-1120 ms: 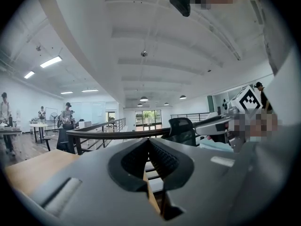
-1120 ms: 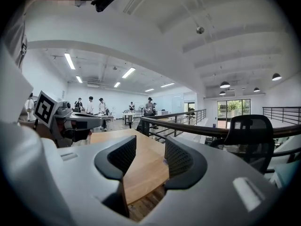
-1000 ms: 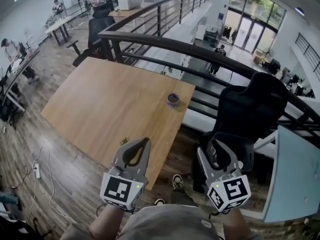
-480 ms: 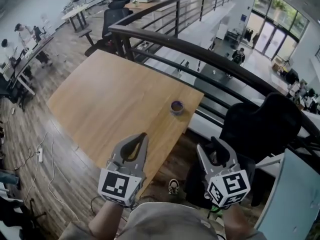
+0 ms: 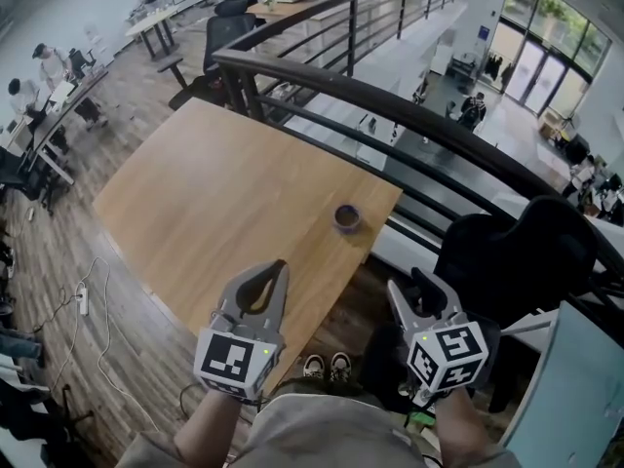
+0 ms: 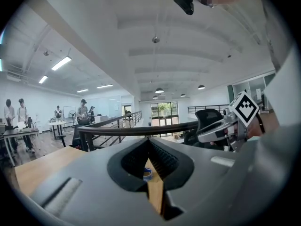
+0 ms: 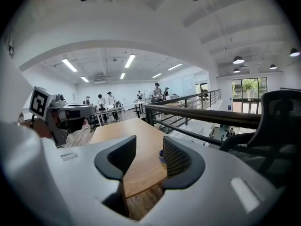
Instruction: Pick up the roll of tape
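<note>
Wood floor (image 5: pixel 117 291) runs under a long table (image 5: pixel 224 193) that sits against a black rail (image 5: pixel 390 96) at the edge of an upper level.

From the head view, the tape (image 5: pixel 346 217) is a small dark roll with a blue-purple tint. It lies flat at the table's far right corner, close to the edge by the rail. The left gripper (image 5: pixel 277 267) is held low over the near edge of the table and points toward the tape, well short of it. Its tips are together. The right gripper (image 5: pixel 407 283) is off the table to the right, above a gap where a pair of shoes (image 5: pixel 327 366) shows. A black chair (image 5: pixel 517 252) is just beyond it. Desks (image 5: pixel 156 22) with people stand far off at the left.

In the left gripper view, the jaws meet at their tips and grip nothing. The tape (image 6: pixel 147 173) shows through the loop between them, far ahead on the wood.

In the right gripper view, the jaws stand well apart and empty. The tape (image 7: pixel 161 155) peeks out beside the right jaw, far ahead on the table, with the rail running behind it.
</note>
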{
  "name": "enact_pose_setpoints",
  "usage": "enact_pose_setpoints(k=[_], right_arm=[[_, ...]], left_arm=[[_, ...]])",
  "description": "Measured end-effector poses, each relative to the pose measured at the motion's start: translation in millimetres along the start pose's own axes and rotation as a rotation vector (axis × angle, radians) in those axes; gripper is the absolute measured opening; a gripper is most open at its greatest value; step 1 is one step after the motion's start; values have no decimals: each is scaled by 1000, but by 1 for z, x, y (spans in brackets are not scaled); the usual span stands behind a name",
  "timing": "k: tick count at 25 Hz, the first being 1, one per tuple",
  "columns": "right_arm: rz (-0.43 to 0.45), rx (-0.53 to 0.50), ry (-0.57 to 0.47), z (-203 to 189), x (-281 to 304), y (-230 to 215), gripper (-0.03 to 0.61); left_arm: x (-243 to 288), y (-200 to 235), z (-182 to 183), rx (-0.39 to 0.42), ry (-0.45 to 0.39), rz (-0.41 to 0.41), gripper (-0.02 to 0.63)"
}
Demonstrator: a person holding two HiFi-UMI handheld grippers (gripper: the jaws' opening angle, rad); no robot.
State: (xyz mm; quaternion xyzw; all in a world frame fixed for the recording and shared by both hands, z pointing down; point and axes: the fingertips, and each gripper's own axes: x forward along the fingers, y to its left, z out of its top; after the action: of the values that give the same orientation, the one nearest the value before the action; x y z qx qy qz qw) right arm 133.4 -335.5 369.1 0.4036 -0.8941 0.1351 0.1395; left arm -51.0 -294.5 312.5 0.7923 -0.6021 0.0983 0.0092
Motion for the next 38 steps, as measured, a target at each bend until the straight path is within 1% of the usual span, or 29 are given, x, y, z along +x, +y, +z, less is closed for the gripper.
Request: enact_pose_setpoints(k=[7, 11, 16, 21, 27, 34, 38], right_arm=[[-2, 6, 27, 8, 44, -11, 179], [12, 13, 42, 16, 85, -26, 179], [12, 4, 108, 11, 148, -50, 179], [3, 16, 196, -19, 211, -78, 179], [-19, 73, 290, -69, 276, -108, 179], [-23, 110, 392, -127, 327, -124, 179], [-72, 161, 434, -152, 348, -136, 178]], left_arm=[[26, 21, -17, -2, 38, -22, 2], [55, 30, -25, -7, 55, -31, 2], [101, 46, -38, -22, 80, -33, 2], [149, 61, -70, -47, 129, -28, 2], [189, 72, -122, -100, 217, -51, 2], [213, 76, -176, -129, 296, -60, 2], [221, 78, -198, -140, 334, -66, 2]])
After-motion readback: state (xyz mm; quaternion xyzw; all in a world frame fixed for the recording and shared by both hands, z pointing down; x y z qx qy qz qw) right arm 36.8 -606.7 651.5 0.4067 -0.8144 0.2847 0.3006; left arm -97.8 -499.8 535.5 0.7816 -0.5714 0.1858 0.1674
